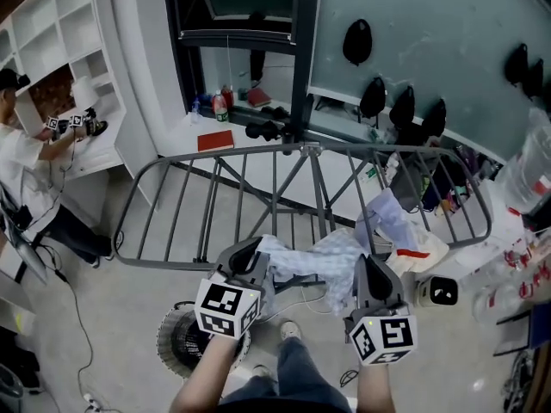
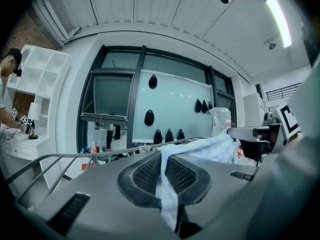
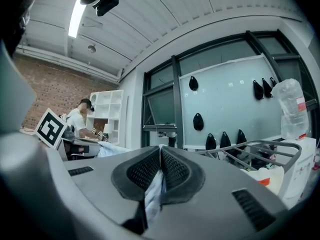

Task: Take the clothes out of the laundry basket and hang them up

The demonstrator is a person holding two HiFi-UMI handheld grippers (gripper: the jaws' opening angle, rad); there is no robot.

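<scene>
Both grippers hold one pale, white-and-light-blue garment (image 1: 323,261) in front of the grey metal drying rack (image 1: 258,153). My left gripper (image 1: 255,255) is shut on the cloth's left edge; in the left gripper view the garment (image 2: 167,184) is pinched between the pads and runs off to the right. My right gripper (image 1: 368,274) is shut on the cloth's right part, and in the right gripper view a strip of the garment (image 3: 154,194) hangs from the closed jaws. The cloth sags between the two grippers just short of the rack's near rail. A round laundry basket (image 1: 183,342) sits on the floor below the left gripper.
A window wall with black hooks (image 1: 357,41) stands behind the rack. At the right, a cluttered table holds plastic bags and bottles (image 1: 525,179). A person (image 1: 26,144) works at white shelves on the left. The holder's legs and a shoe (image 1: 288,329) are below.
</scene>
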